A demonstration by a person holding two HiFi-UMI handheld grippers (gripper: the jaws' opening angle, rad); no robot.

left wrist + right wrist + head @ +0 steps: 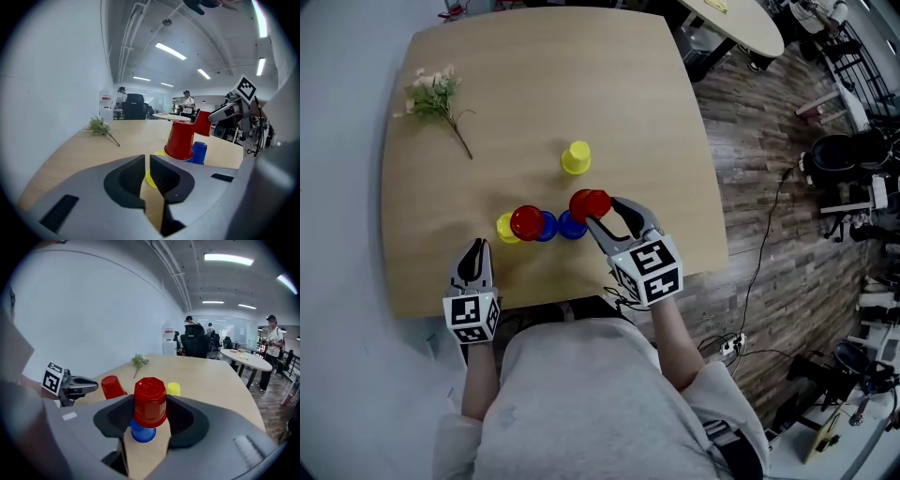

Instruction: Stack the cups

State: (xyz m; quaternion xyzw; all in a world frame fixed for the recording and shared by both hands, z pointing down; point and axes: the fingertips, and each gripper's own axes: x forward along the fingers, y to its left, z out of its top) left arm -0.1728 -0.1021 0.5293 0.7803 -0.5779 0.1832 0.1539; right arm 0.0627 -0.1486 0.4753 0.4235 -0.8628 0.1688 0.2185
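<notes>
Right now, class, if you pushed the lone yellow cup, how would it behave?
The yellow cup looks small and plastic, so probably light and easy to slide. It seems to stand on its wider rim, so it should resist tipping. If toppled, its tapered round body would likely roll in a curve.

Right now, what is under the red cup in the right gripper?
A blue cup shows below it. The red cup covers its top; whether they touch is hidden.

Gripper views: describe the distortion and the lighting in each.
Left gripper view: fisheye, black corners, ceiling pipes bowed, strip lights bright without glare. Right gripper view: same round vignette, red cup sharp up close, background softer.
</notes>
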